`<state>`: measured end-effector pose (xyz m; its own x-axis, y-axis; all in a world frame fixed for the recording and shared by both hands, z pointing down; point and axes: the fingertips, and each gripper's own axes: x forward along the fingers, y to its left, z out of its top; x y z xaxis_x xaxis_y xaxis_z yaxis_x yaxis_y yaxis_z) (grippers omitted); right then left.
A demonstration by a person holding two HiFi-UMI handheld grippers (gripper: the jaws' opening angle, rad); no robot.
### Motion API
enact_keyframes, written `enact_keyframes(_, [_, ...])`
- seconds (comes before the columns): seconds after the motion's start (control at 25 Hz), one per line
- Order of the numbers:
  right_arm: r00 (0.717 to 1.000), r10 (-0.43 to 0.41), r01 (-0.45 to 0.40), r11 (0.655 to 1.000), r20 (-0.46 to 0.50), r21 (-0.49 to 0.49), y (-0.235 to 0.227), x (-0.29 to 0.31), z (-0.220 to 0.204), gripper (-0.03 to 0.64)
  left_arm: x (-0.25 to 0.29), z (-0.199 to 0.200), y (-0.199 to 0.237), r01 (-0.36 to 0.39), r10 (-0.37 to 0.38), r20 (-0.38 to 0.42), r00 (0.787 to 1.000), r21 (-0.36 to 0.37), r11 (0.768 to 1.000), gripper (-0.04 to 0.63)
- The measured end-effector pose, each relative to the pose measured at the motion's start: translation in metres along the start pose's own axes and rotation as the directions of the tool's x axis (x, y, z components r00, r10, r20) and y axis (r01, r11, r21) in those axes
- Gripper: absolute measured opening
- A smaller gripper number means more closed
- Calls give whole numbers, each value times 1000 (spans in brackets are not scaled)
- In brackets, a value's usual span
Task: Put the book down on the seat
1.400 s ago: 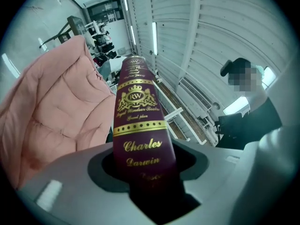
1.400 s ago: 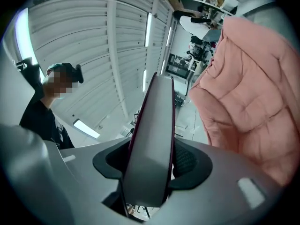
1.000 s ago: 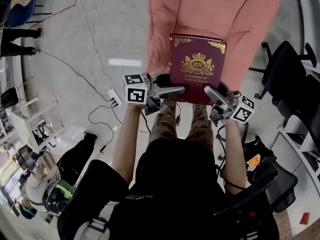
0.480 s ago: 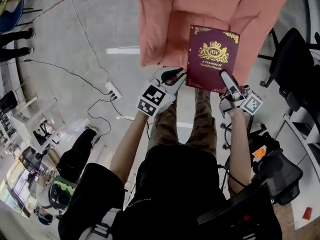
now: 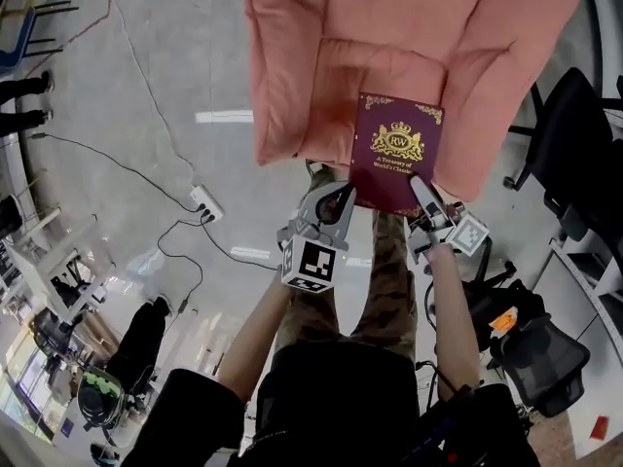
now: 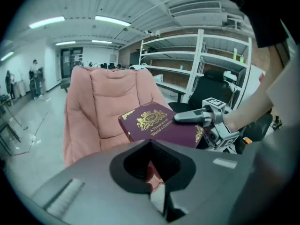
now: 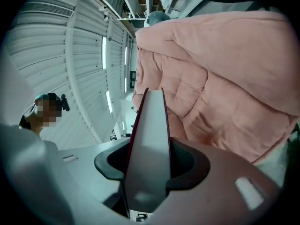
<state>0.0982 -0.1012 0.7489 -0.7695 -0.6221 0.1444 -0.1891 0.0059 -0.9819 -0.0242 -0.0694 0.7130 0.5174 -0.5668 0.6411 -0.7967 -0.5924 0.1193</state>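
Nearest: left gripper (image 5: 331, 202), by the seat's front edge to the left of the book. Its jaws have just closed right together with nothing between them.

Right gripper (image 5: 421, 195): jaws stand fairly wide, have just been closing slightly, and clamp the book (image 5: 394, 163) at its near right corner, one finger over the cover and one under.

The book is a maroon hardback, cover up, hanging over the front of the seat (image 5: 370, 66) and seemingly not resting on it.

Handling, as a judgement: stiff boards, glossy and probably slick, with some weight. A one-corner hold lets the far left sag. The middle of the near edge or the spine would hold it better.

Farthest: the pink armchair (image 5: 292, 86), whose soft cushion should take it gently.
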Motion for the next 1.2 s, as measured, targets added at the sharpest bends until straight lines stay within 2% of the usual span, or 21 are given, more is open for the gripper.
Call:
enact_keyframes(0.08, [1000,-13,13,1000,-6,5,-17,3,-8,232,5,-12,1,4,-4,1,1000,11,1000,-3])
enact_keyframes(0.32, [999,-23,21,998,26,61,-60,18,-19,232,16,-44,9,-24,25,8,1000,-58,998,-3])
enact_keyframes(0.48, [999,-26,24,998,38,64,-82,33,-18,232,22,-56,10,-44,45,16,999,-91,995,-3])
enact_keyframes(0.76, [998,-69,69,994,2,86,-107,47,-28,232,29,-62,16,-35,37,26,999,-91,995,-3])
enact_keyframes(0.88, [996,-80,83,991,-27,104,-120,57,-25,232,27,-61,22,-41,43,22,999,-61,997,-3])
enact_keyframes(1.0, [995,-80,84,994,-52,77,-126,70,-14,232,24,-68,26,-45,46,16,999,-67,997,-3])
enact_keyframes(1.2, [996,-85,86,995,-12,49,-138,91,23,233,21,-80,29,-62,62,-7,998,-51,997,-3])
